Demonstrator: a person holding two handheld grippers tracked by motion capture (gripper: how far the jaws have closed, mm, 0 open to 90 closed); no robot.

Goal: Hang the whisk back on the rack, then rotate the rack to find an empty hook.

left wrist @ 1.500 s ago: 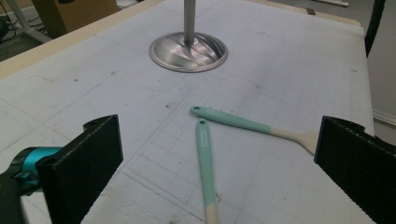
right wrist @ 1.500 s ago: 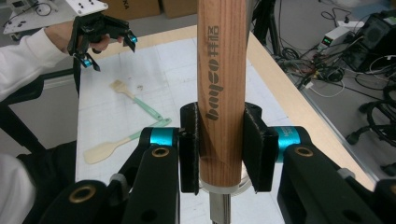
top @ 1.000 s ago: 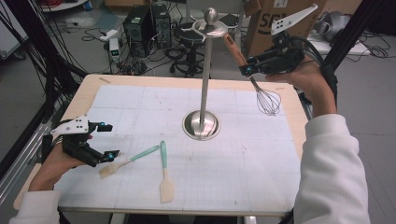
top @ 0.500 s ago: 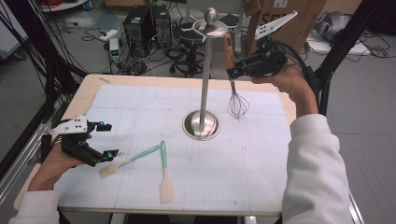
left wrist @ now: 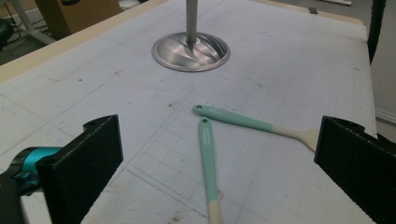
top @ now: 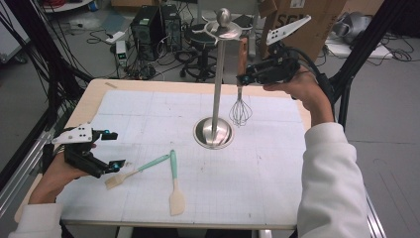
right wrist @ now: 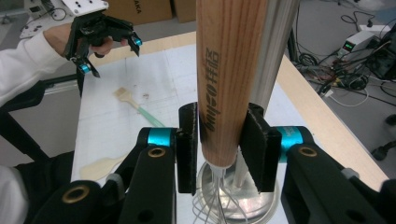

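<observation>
A wooden table (top: 89,101) with a pale rim was seen, its top covered almost wholly by a white gridded mat (top: 277,168). Near the middle of the mat, slightly toward the far side, the round metal base (top: 213,133) of an upright stand was set, with its pole (top: 217,89) rising straight from it. On the near left part of the mat two mint-handled utensils were laid: a spatula (top: 175,184), placed with its pale blade toward the near edge, and a brush (top: 133,171), laid slanting to its left. Their handle ends were brought close together, so that a narrow V was formed.
</observation>
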